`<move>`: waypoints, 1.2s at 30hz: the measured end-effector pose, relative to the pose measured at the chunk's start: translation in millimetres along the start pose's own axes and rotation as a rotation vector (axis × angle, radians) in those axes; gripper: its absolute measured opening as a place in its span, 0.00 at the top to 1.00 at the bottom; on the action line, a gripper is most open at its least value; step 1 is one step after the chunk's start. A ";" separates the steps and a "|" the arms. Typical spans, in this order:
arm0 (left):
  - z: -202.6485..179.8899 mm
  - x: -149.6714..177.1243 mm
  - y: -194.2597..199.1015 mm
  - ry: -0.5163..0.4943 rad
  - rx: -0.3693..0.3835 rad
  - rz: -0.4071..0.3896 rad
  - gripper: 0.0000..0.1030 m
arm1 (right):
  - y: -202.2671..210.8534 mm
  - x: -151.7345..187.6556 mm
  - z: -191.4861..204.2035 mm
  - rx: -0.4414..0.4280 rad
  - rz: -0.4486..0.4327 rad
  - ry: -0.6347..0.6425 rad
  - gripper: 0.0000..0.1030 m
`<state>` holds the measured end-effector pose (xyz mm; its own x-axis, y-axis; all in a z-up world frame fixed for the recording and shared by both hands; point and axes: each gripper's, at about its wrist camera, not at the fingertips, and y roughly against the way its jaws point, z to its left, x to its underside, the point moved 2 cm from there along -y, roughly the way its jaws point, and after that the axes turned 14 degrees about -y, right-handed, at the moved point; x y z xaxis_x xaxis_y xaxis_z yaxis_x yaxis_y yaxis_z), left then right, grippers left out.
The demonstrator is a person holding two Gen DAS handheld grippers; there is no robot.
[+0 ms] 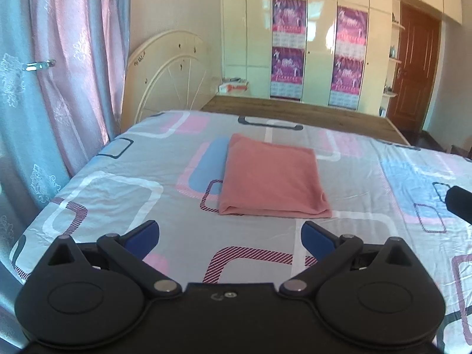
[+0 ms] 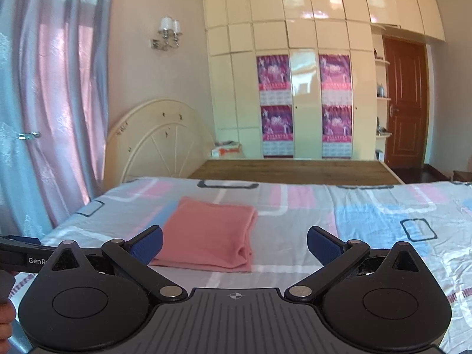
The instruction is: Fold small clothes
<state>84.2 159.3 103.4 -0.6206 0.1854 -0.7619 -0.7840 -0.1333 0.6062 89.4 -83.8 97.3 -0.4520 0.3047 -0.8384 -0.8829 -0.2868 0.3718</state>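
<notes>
Salmon-pink cloth (image 1: 273, 178), folded into a neat rectangle, lies flat on the bed (image 1: 112, 194), and we take that cloth as our landmark. Around it spreads the grey sheet with its pink, blue and white rounded squares. Beyond the cloth we see the bare wooden end of the bed (image 2: 295, 171), and past that the cream wardrobe (image 2: 303, 67) with four purple posters on its doors. To the cloth's left hang the pink and blue curtains (image 1: 59, 67); a cream arched headboard (image 1: 171, 70) leans by the wall behind them. Our left tool (image 1: 230, 240) hovers on the near side of the cloth, its blue pads spread wide with nothing between them. Our right tool (image 2: 235, 246) is also on the near side, a little to the cloth's right, jaws fully apart and empty, clear of the fabric
</notes>
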 end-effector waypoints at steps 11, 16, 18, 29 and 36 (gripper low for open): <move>8.2 10.7 49.0 0.019 -0.036 -0.056 0.01 | 40.8 8.8 11.8 -0.027 -0.024 0.009 0.00; 8.0 12.5 56.3 0.015 -0.035 -0.064 0.01 | 44.7 12.4 8.9 -0.019 -0.015 -0.002 0.00; 8.2 13.1 58.4 0.022 -0.030 -0.065 0.01 | 47.9 13.0 7.5 -0.017 -0.017 -0.003 0.00; 10.0 13.2 66.1 0.022 -0.032 -0.085 0.01 | 56.9 14.5 8.4 -0.024 -0.020 -0.013 0.00; 11.9 12.9 68.3 0.022 -0.028 -0.085 0.01 | 57.0 15.4 10.3 -0.022 -0.018 -0.014 0.00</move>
<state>22.8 164.2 137.7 -0.5514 0.1760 -0.8155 -0.8339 -0.1448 0.5326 30.8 -86.1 109.7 -0.4374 0.3224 -0.8395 -0.8881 -0.3011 0.3472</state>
